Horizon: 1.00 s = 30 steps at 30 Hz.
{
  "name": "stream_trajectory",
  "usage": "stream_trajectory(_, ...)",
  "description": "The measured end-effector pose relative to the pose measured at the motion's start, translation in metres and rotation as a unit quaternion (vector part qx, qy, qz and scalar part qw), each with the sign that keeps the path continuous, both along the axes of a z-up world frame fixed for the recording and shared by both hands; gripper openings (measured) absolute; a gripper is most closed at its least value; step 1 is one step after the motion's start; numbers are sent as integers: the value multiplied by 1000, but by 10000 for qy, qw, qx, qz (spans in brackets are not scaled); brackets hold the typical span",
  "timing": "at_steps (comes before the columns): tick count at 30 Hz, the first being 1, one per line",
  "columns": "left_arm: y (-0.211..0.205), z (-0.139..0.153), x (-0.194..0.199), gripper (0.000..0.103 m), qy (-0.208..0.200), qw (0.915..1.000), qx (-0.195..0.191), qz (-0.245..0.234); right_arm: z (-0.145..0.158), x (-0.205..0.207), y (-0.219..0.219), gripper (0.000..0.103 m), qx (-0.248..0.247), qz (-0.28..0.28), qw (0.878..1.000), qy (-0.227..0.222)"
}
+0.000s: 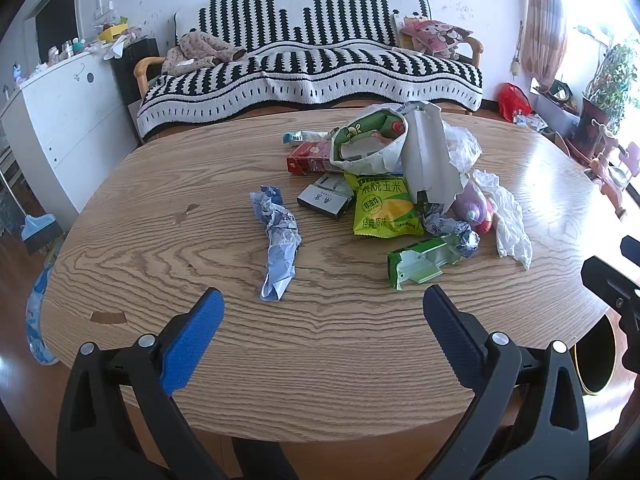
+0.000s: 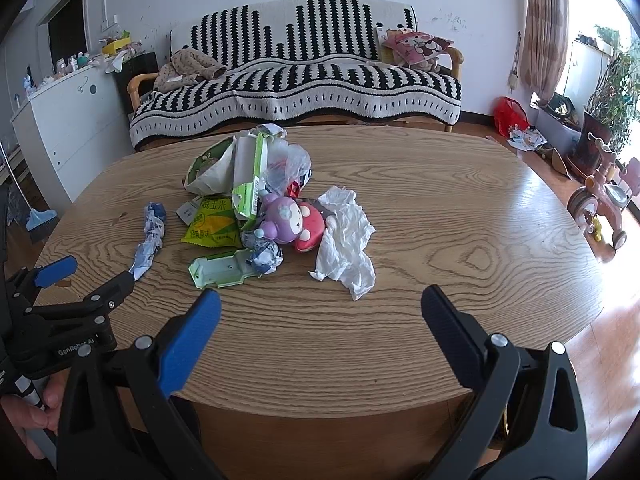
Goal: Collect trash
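Note:
A pile of trash lies mid-table on the oval wooden table: a crumpled blue-white wrapper, a yellow-green corn snack bag, a small grey box, a green carton piece, a white tissue, a torn paper bag and a red box. My left gripper is open and empty, over the near table edge, short of the wrapper. My right gripper is open and empty, just short of the tissue and the carton piece. The left gripper also shows at left.
A purple-and-red plush toy lies in the pile. A striped sofa stands behind the table, a white cabinet at left. A dark round bin with a yellow rim stands by the table's near right edge. A tricycle and plants stand at right.

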<state>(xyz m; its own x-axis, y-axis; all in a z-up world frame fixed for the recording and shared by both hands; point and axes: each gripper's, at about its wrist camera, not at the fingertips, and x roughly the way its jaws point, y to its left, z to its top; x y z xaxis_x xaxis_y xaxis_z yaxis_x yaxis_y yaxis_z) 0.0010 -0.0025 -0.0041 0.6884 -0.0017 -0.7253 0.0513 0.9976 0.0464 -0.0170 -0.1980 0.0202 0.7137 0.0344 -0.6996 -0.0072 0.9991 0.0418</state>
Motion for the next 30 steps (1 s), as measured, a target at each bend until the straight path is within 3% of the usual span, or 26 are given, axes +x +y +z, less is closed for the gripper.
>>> stream_trajectory(30, 0, -2, 0, 97, 31, 10000, -17, -13, -1, 0, 1, 97, 8, 16, 10000, 11)
